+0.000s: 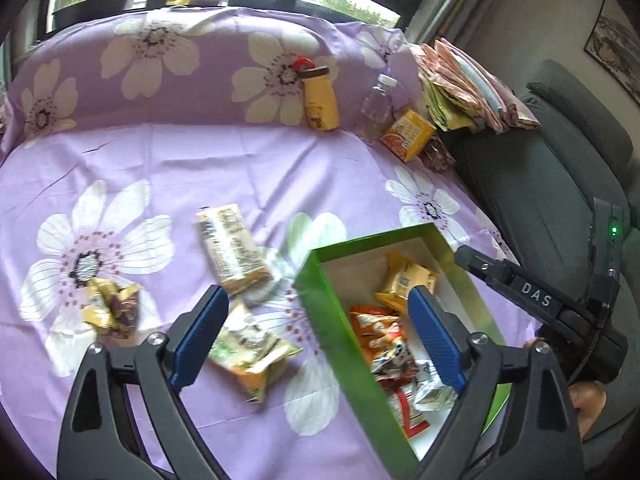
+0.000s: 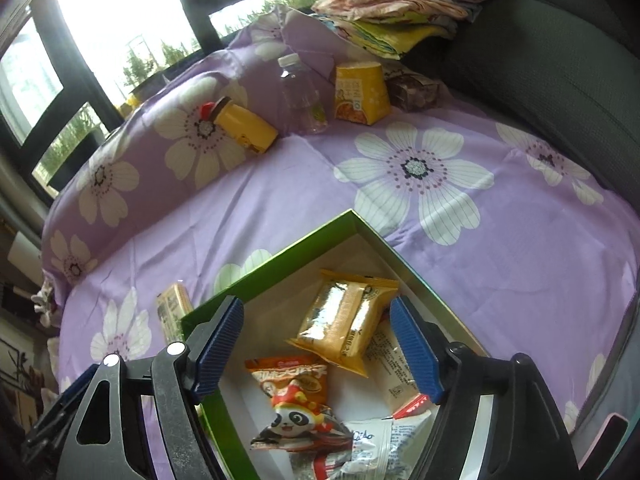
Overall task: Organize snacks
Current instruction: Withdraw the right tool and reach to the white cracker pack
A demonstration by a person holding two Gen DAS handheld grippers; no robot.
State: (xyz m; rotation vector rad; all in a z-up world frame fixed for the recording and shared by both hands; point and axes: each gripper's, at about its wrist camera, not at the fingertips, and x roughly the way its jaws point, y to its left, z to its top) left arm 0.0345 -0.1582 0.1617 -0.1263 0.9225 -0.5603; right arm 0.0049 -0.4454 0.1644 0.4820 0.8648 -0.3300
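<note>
A green box (image 1: 320,300) (image 2: 280,256) sits on the purple floral cloth and holds several snack packets, among them a yellow packet (image 2: 346,316) and an orange panda packet (image 2: 296,396). Loose on the cloth are a beige snack bar (image 1: 232,248), a yellow-green packet (image 1: 248,348) and small gold candies (image 1: 112,304). My left gripper (image 1: 316,336) is open and empty, straddling the box's left wall. My right gripper (image 2: 316,344) is open and empty above the box's inside; its body shows in the left wrist view (image 1: 540,300).
At the back of the cloth lie a yellow bottle (image 1: 320,98) (image 2: 244,124), a clear plastic bottle (image 1: 376,106) (image 2: 302,92) and a yellow carton (image 1: 408,134) (image 2: 360,94). Folded fabrics (image 2: 400,4) rest on a dark grey sofa (image 1: 540,160). Windows stand behind.
</note>
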